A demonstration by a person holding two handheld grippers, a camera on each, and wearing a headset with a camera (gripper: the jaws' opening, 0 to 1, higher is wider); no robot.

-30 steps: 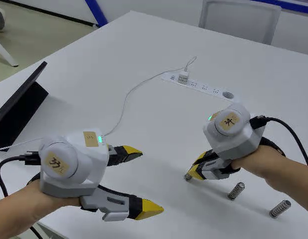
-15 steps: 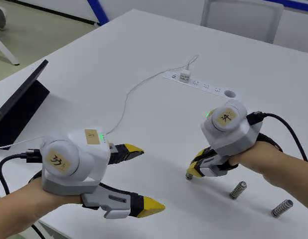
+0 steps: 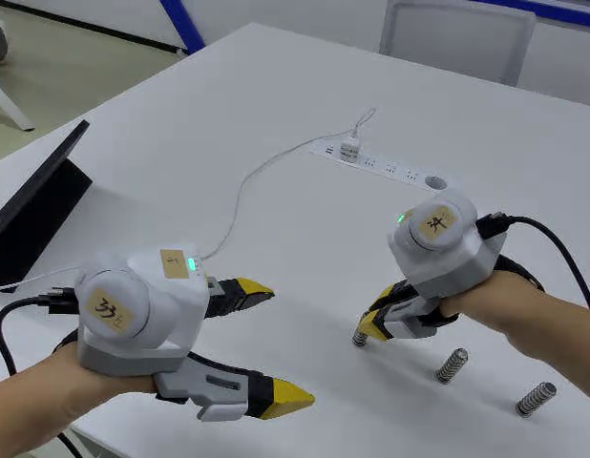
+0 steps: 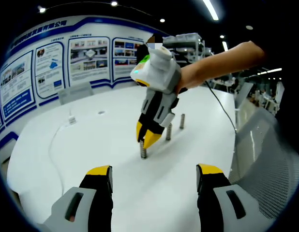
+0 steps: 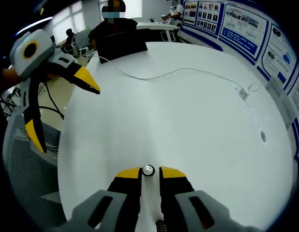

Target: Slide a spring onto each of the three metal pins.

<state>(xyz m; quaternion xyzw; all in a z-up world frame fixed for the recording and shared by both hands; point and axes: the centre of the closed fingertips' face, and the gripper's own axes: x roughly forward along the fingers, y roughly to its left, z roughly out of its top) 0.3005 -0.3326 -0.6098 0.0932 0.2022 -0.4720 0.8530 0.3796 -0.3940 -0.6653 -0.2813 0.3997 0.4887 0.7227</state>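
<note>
Three grey coil springs stand upright in a row on the white table. Right gripper: jaws narrow, pinching the top of the end spring nearest the left gripper, whose jaws are wide and hold nothing.

Looks like a demo/exhibition hall w/ an office-style work area, not a home. Big white table w/ a white power strip, a charger plugged in & a thin white cable running off it. Dark screen propped at the table's left edge. Walls carry blue-framed info boards w/ text & pics. Strip & spot lights overhead. Grey chair at the far side, mesh chair close by. Ppl at the table's far end in right gripper view.
</note>
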